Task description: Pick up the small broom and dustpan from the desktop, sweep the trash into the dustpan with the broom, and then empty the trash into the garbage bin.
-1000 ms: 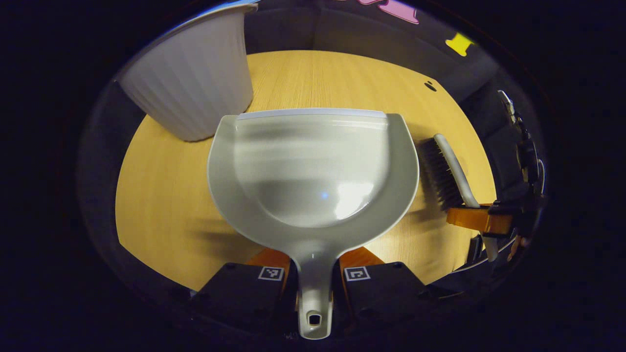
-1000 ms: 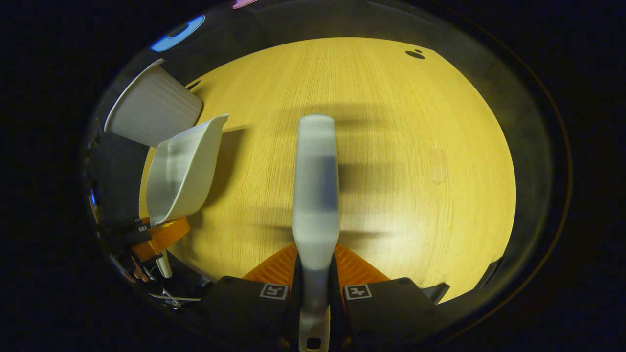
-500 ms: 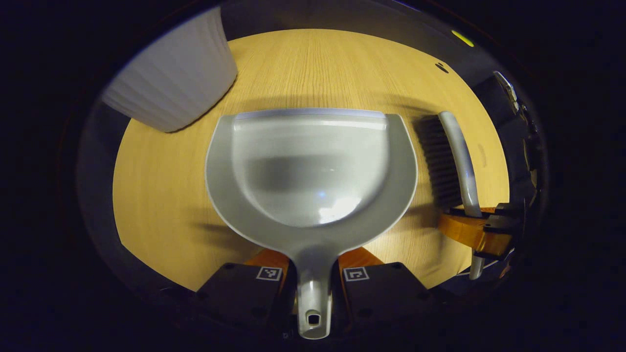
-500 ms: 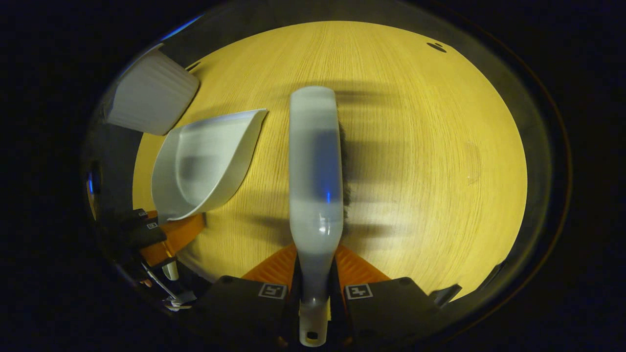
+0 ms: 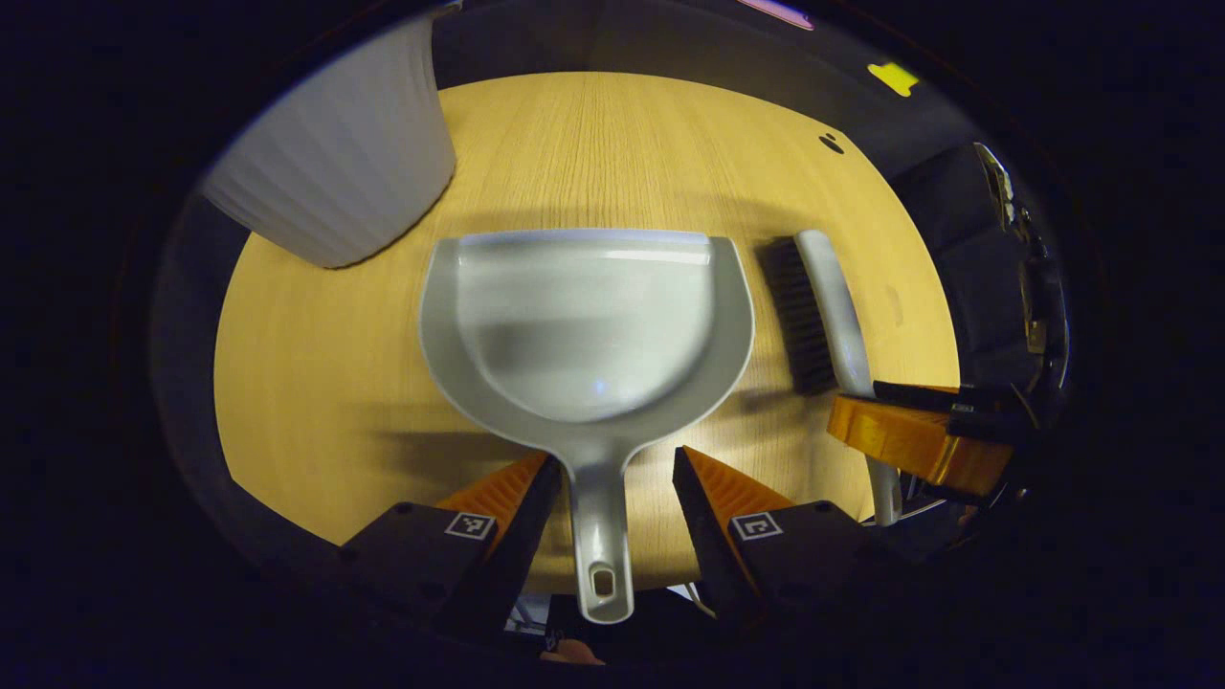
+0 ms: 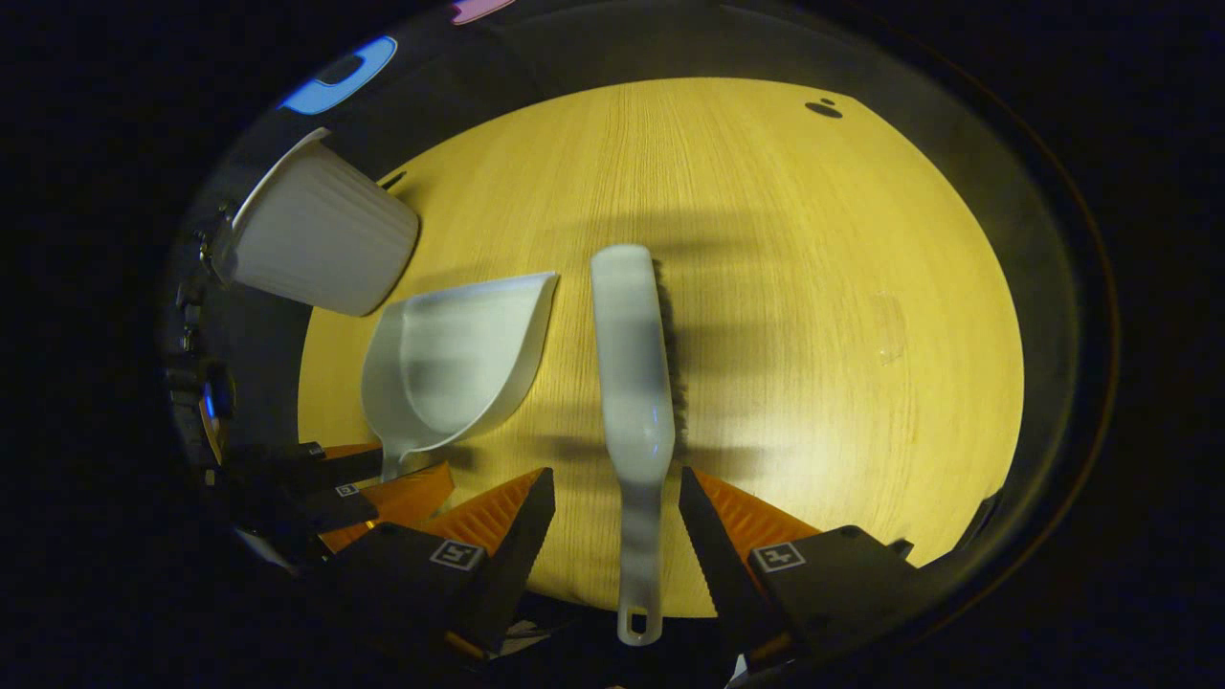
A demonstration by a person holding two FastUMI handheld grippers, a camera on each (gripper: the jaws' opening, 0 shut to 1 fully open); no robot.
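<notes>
Dustpan (image 5: 586,330) lies flat on the tabletop (image 5: 316,383), and I take it as my landmark. My left tool (image 5: 609,488) is released: its two orange fingers (image 5: 502,493) stand apart on either side of the dustpan's handle, with a gap showing between each finger and the handle, so nothing is gripped. The handle points back toward me and the pan's open lip faces away. Beyond the dustpan's far left corner stands the white ribbed garbage bin (image 5: 335,172), apart from the pan. Just beside the dustpan's right rim lies the small broom (image 5: 828,306), dark bristles turned toward the pan, pale back away from it.

From the right gripper view, the broom (image 6: 634,383) lies lengthwise on the tabletop (image 6: 813,316) just to the right of the dustpan (image 6: 450,368), near it; I cannot tell whether they touch. My right tool (image 6: 612,517) is released too: its fingers (image 6: 713,526) are spread wide on both sides of the broom's handle without pressing on it, and the handle's end with its hanging hole sits between them. The garbage bin (image 6: 321,239) stands past the dustpan's far left side. The left tool's orange fingers show just behind the dustpan's handle. The pan looks bare inside
</notes>
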